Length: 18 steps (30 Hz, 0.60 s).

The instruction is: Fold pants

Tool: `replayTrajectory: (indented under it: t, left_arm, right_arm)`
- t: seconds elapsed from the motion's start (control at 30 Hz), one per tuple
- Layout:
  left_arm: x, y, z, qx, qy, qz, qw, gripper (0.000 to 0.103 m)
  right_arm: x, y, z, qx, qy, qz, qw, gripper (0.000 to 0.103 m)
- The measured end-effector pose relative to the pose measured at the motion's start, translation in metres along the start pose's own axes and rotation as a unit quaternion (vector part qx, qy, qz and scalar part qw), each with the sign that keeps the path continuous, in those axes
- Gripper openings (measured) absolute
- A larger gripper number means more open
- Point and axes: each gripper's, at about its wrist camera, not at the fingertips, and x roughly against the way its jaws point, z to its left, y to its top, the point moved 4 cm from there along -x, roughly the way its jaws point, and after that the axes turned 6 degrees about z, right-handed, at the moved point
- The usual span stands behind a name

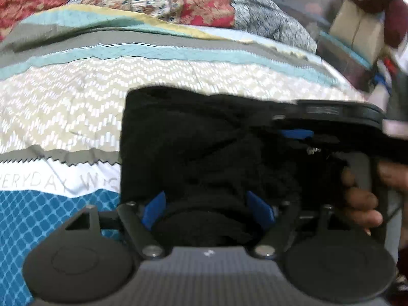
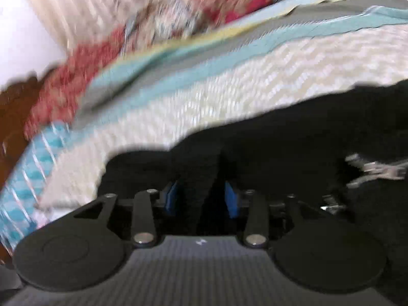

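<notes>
The black pants (image 1: 204,140) lie on the bed (image 1: 76,97), on the patterned bedspread with its pale zigzag band and teal stripes, and both grippers have hold of them. In the left wrist view the left gripper (image 1: 207,209) has its blue pads on either side of a thick roll of black cloth, clamped on it. The right gripper (image 1: 295,134) shows in the same view on the far right side of the garment, held by the person's hand (image 1: 362,204). In the right wrist view, which is blurred, the right gripper (image 2: 201,199) has its blue pads set around a raised fold of the same black fabric, and it looks pinched on it.

As for progress, the pants already form a compact dark block with a fairly straight left edge and a squared far corner, so at least one fold seems to be made; how many layers there are cannot be told from the black cloth. The bunched fabric in both grippers suggests a fold is under way rather than finished. What is left, by my reading, is to lay the held part down flat, let go, and perhaps smooth the bundle. A heap of floral and grey bedding (image 1: 178,2) sits at the far edge of the bed, well apart from the pants.
</notes>
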Motion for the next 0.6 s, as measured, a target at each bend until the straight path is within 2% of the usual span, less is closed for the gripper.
replayTrajectory:
  t: [0.1, 0.2, 0.23, 0.27, 0.33, 0.37, 0.4, 0.47, 0.53, 0.6]
  left_arm:
    - [0.027, 0.009, 0.005, 0.030, -0.031, -0.036, 0.9984, 0.072]
    - [0.033, 0.016, 0.005, 0.052, -0.068, -0.047, 0.9952, 0.071]
    - [0.028, 0.016, 0.003, 0.054, -0.071, -0.039, 0.9953, 0.069]
    - [0.019, 0.015, 0.001, 0.051, -0.065, -0.025, 0.9963, 0.067]
    - [-0.009, 0.005, -0.002, 0.034, -0.028, 0.031, 0.9985, 0.067]
    - [-0.022, -0.001, -0.006, 0.014, -0.006, 0.051, 0.9986, 0.070]
    - [-0.026, -0.005, -0.010, -0.008, 0.008, 0.039, 0.9992, 0.072]
    - [-0.021, 0.000, -0.016, -0.018, 0.013, 0.038, 0.9990, 0.071]
    - [-0.008, 0.010, -0.017, -0.008, -0.003, 0.031, 0.9995, 0.071]
    - [0.007, 0.019, -0.015, 0.009, -0.024, 0.009, 0.9996, 0.071]
  right_arm:
    - [0.037, -0.008, 0.003, 0.016, 0.036, -0.026, 0.999, 0.041]
    - [0.054, -0.029, 0.014, 0.053, 0.072, -0.005, 0.996, 0.026]
    - [0.053, -0.036, 0.014, 0.060, 0.080, 0.007, 0.995, 0.026]
    - [0.048, -0.045, 0.015, 0.062, 0.081, 0.021, 0.995, 0.026]
    - [0.022, -0.055, 0.008, 0.056, 0.037, 0.056, 0.996, 0.027]
    - [0.013, -0.061, -0.001, 0.041, 0.030, 0.068, 0.996, 0.027]
    - [0.010, -0.060, -0.007, 0.020, 0.046, 0.065, 0.997, 0.028]
    - [0.022, -0.051, -0.013, 0.006, 0.059, 0.071, 0.996, 0.031]
    - [0.058, -0.037, -0.019, 0.009, 0.066, 0.007, 0.998, 0.031]
    - [0.098, -0.022, -0.043, -0.008, 0.050, -0.070, 0.996, 0.033]
